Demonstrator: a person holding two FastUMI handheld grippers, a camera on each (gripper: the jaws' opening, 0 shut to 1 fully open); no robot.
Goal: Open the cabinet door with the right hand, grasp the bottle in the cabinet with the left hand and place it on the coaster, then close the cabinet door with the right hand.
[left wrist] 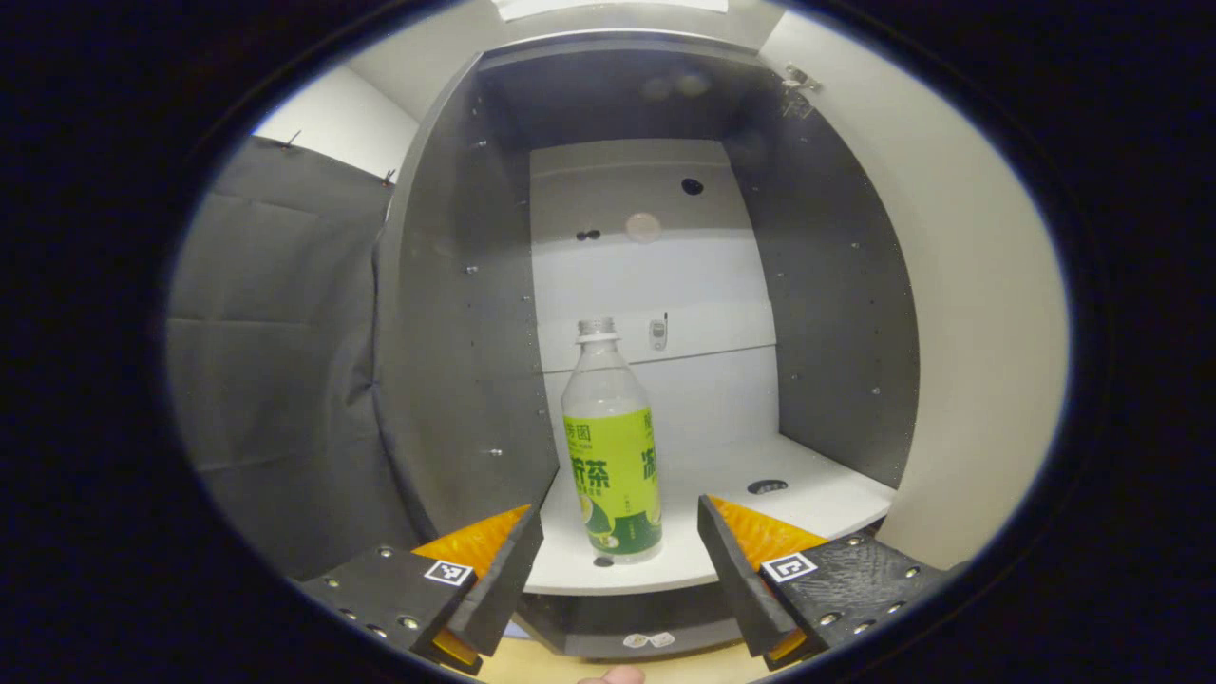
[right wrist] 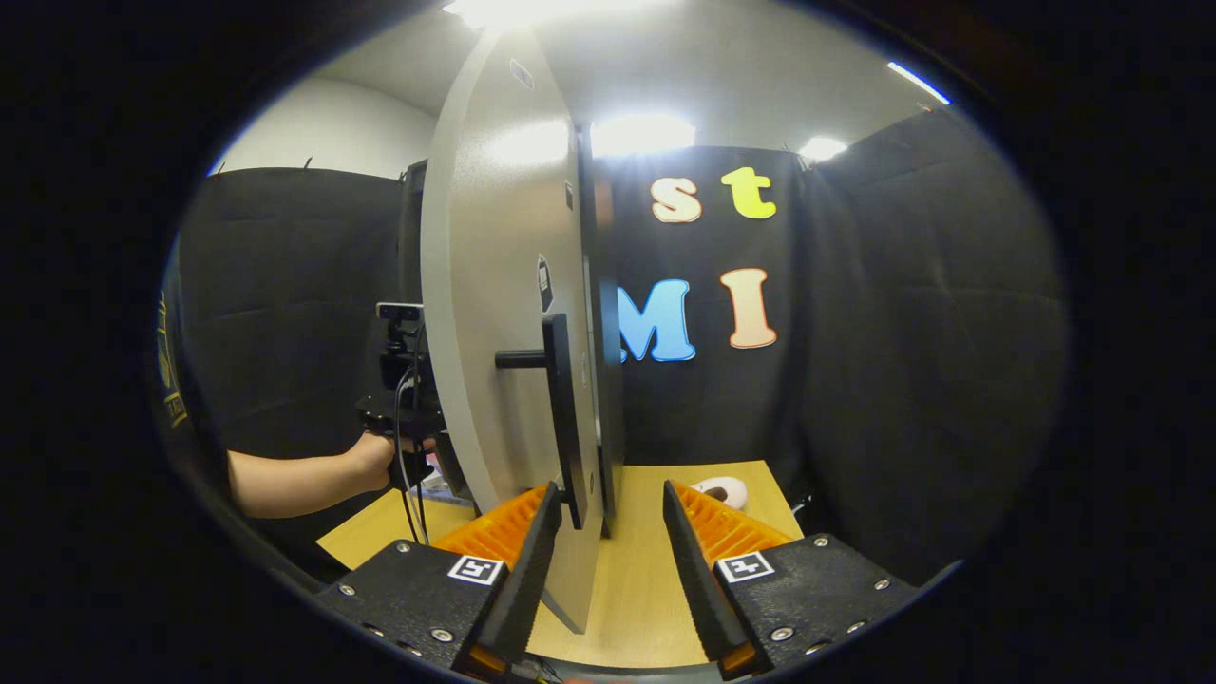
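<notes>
Door (right wrist: 494, 313) open; left gripper (left wrist: 617, 560), spread wide, faces the bottle (left wrist: 613, 456) and must reach in; right gripper (right wrist: 603, 541) gapes empty

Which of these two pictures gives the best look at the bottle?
The left gripper view: the bottle stands upright on the cabinet shelf, seen whole from cap to base. In the right gripper view the open cabinet door stands in the way.

Booth enclosed in black cloth

Dark cloth walls (right wrist: 912, 313) are hung around a pale wooden counter (right wrist: 646, 579); bright ceiling lights (right wrist: 641, 133) are seen above, a white wall (right wrist: 323, 123) far left.
</notes>
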